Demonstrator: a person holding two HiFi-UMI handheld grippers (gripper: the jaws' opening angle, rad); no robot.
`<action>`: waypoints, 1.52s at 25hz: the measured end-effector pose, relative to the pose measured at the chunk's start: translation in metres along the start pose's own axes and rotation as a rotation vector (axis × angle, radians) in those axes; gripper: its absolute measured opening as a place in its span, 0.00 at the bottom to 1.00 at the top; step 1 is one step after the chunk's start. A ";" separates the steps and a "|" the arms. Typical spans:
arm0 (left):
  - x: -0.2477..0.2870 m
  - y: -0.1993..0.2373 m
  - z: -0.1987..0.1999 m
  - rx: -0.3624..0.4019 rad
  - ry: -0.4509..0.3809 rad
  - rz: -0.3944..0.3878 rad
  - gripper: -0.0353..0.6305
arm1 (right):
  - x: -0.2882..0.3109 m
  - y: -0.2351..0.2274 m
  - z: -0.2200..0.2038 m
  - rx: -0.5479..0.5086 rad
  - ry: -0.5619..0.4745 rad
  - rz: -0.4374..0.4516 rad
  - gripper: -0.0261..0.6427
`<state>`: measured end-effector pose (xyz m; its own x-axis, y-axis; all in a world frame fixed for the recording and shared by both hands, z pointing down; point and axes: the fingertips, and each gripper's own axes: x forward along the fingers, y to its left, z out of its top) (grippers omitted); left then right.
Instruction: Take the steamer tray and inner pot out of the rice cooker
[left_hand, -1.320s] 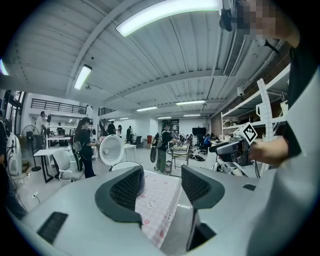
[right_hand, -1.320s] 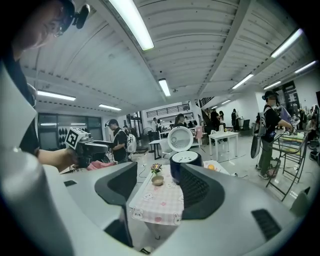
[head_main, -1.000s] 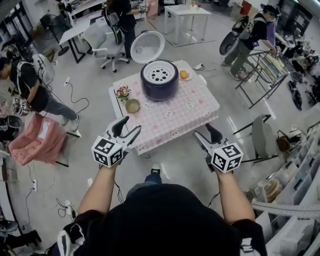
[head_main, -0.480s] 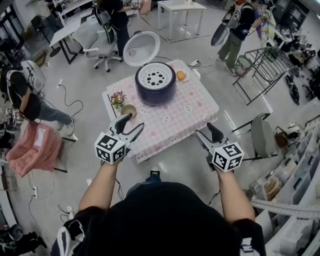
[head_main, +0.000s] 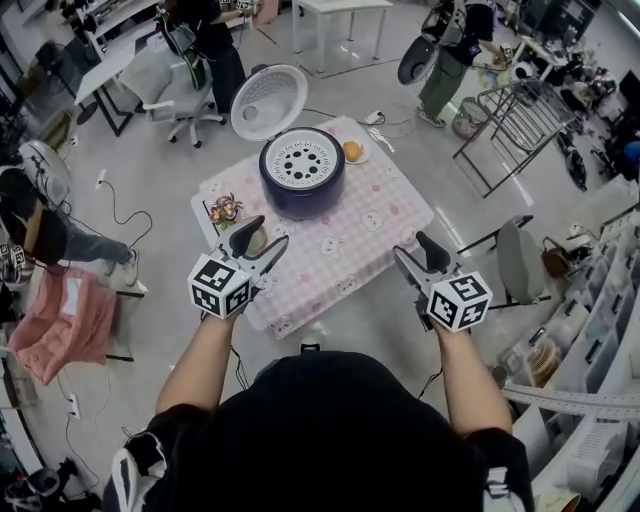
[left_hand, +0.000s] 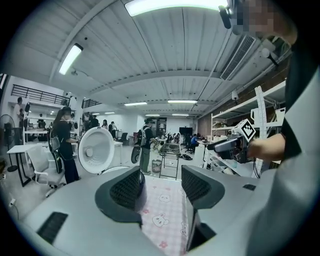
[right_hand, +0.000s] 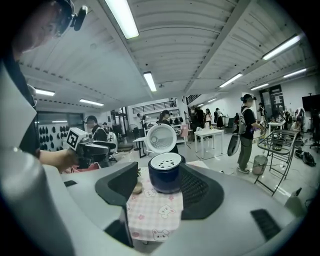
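**A:** What is the largest thing ahead of the tongs?

**B:** A small table (head_main: 392, 228) under a pink checked cloth. It lies just past both tips. Its near edge sits beside the left tongs (head_main: 270, 232) and a little ahead of the right tongs (head_main: 410, 245).

**A:** What are the tongs doing?

**B:** Both pairs are spread wide and hover over the floor. Only the far cloth shows through each gap.

**A:** Where is the rice cooker?

**B:** The dark blue rice cooker (head_main: 302, 188) stands at the far side of the table, well beyond both tips. It is ahead of the left tongs and off to the left of the right ones. Its white lid (head_main: 268, 102) stands open behind it. In the left gripper view a jaw hides the cooker body, and only the lid shows.

**A:** What is inside the cooker?

**B:** The white steamer tray (head_main: 301, 162), dotted with holes, sits in the cooker's mouth. It covers everything beneath, so the inner pot cannot be seen.

**A:** Is there anything smaller?

**B:** A small bowl (right_hand: 136, 188) sits near the left tongs. In the head view a jaw covers most of it, and its contents cannot be made out. A little bunch of flowers (head_main: 222, 209) stands just left of those tongs. Beyond the cooker a small plate (head_main: 352, 152) holds something round and orange, too small to identify.
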<state>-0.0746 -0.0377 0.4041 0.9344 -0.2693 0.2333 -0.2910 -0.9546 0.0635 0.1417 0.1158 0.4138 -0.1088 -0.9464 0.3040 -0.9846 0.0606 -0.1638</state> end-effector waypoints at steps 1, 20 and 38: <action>0.003 0.005 0.000 -0.001 0.000 -0.007 0.47 | 0.004 -0.001 0.001 0.001 0.001 -0.007 0.44; 0.004 0.093 0.007 -0.008 -0.025 -0.034 0.47 | 0.077 0.014 0.035 -0.024 -0.013 -0.033 0.44; 0.020 0.130 0.009 -0.027 0.021 0.103 0.47 | 0.164 -0.019 0.052 -0.031 0.015 0.151 0.43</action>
<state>-0.0916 -0.1684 0.4081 0.8950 -0.3625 0.2599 -0.3907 -0.9182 0.0646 0.1493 -0.0570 0.4180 -0.2580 -0.9208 0.2924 -0.9606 0.2121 -0.1797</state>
